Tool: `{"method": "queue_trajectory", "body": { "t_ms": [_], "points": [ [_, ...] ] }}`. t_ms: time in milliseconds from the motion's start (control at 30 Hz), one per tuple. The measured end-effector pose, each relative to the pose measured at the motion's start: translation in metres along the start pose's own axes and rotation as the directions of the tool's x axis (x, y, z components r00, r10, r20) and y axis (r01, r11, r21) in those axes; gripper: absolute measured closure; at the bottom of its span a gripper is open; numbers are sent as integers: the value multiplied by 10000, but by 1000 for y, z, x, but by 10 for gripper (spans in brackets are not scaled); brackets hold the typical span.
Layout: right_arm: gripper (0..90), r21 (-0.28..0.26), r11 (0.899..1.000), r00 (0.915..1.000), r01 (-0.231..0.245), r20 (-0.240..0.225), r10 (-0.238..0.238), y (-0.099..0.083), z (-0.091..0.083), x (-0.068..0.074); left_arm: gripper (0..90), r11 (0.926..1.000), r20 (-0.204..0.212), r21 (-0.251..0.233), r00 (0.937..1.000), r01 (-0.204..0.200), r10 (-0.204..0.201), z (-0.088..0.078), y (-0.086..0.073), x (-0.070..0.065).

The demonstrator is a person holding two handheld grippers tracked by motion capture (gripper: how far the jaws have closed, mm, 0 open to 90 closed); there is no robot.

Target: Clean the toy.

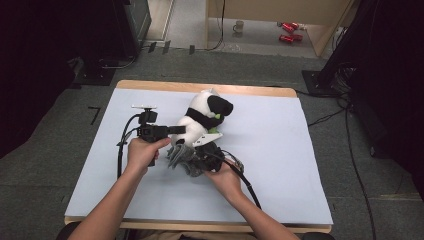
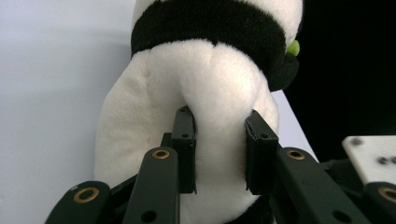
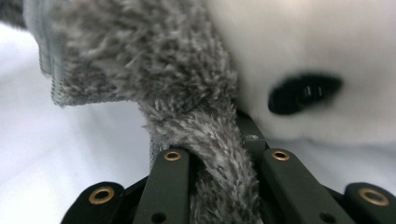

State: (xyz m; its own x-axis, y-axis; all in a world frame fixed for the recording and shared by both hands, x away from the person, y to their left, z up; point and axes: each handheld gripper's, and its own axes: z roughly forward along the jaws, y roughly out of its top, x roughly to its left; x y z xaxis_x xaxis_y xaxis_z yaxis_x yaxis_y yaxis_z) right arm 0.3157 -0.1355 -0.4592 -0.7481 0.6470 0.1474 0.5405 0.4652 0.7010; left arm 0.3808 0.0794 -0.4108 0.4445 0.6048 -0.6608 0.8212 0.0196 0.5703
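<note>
A black-and-white panda plush lies in the middle of the white table cover. My left gripper reaches in from the left and is shut on the panda's white body, the fur bulging between its pads. A grey fuzzy cloth lies bunched against the panda's near end. My right gripper is shut on a fold of this grey cloth, which runs up between its jaws; the panda's white fur with a black patch sits just beyond.
The table's wooden edge runs along the front. Cables trail from both grippers across the cover. Beyond the table lie grey carpet, black equipment stands, a mug and red cans on the floor.
</note>
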Motion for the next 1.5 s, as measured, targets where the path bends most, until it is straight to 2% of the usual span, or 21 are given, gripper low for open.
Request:
{"method": "queue_trajectory", "body": {
  "t_ms": [167,233,333,467,533,567,633,700,767,833,967,1033,1067,1133,1233,1300,1500],
  "points": [
    [785,153,9995,9995,-279,184,276,-1,-2,-9,710,9985,422,-455,9987,315,-296,-8,3,3],
    [785,215,9994,9989,-278,394,269,-1,-4,-12,712,9971,577,-652,9977,393,-355,-11,5,5],
    [785,346,9984,9971,-444,639,421,-1,-7,-20,718,9939,763,-1003,9964,458,-382,-16,7,6],
    [784,558,9971,9939,-526,1002,468,-1,-13,-28,724,9876,999,-1374,9931,754,-620,-22,10,10],
    [785,363,9988,9969,-341,724,314,2,-20,-29,726,9829,1109,-1599,9911,914,-741,-25,12,13],
    [785,315,9994,9979,-114,635,93,4,-23,-28,727,9820,1127,-1639,9908,936,-756,-27,13,14],
    [786,330,9982,9979,503,393,-516,9,-28,-21,731,9790,1051,-1835,9920,887,-701,-29,14,14],
    [786,194,9931,9930,1158,213,-1162,14,-34,-11,732,9788,947,-1888,9936,790,-620,-31,15,14],
    [786,-175,9876,9877,1561,-30,-1562,20,-41,-1,734,9803,858,-1829,9945,750,-601,-29,14,15],
    [786,-552,9841,9851,1686,-248,-1701,26,-48,5,734,9820,808,-1724,9947,769,-637,-27,14,16],
    [786,-1537,9755,9850,1574,-464,-1663,34,-63,13,734,9860,796,-1516,9951,694,-578,-18,10,12],
    [787,-1754,9744,9848,1404,-764,-1557,36,-63,17,733,9881,906,-1384,9944,669,-546,-14,8,7],
    [787,-1715,9749,9843,1422,-792,-1576,37,-61,18,733,9887,981,-1343,9938,662,-532,-11,7,4],
    [788,-1455,9771,9849,1550,-548,-1644,36,-54,21,733,9903,1168,-1222,9918,668,-525,-7,5,-1],
    [789,-1280,9840,9914,1237,-275,-1282,32,-46,18,734,9930,1407,-988,9888,647,-504,-2,2,-7],
    [791,-1215,9872,9939,1031,-255,-1069,28,-43,13,735,9940,1367,-925,9895,592,-462,1,1,-9],
    [791,-867,9922,9960,892,-6,-896,18,-31,5,739,9936,1242,-914,9908,656,-540,-2,1,-3]
  ]
}}
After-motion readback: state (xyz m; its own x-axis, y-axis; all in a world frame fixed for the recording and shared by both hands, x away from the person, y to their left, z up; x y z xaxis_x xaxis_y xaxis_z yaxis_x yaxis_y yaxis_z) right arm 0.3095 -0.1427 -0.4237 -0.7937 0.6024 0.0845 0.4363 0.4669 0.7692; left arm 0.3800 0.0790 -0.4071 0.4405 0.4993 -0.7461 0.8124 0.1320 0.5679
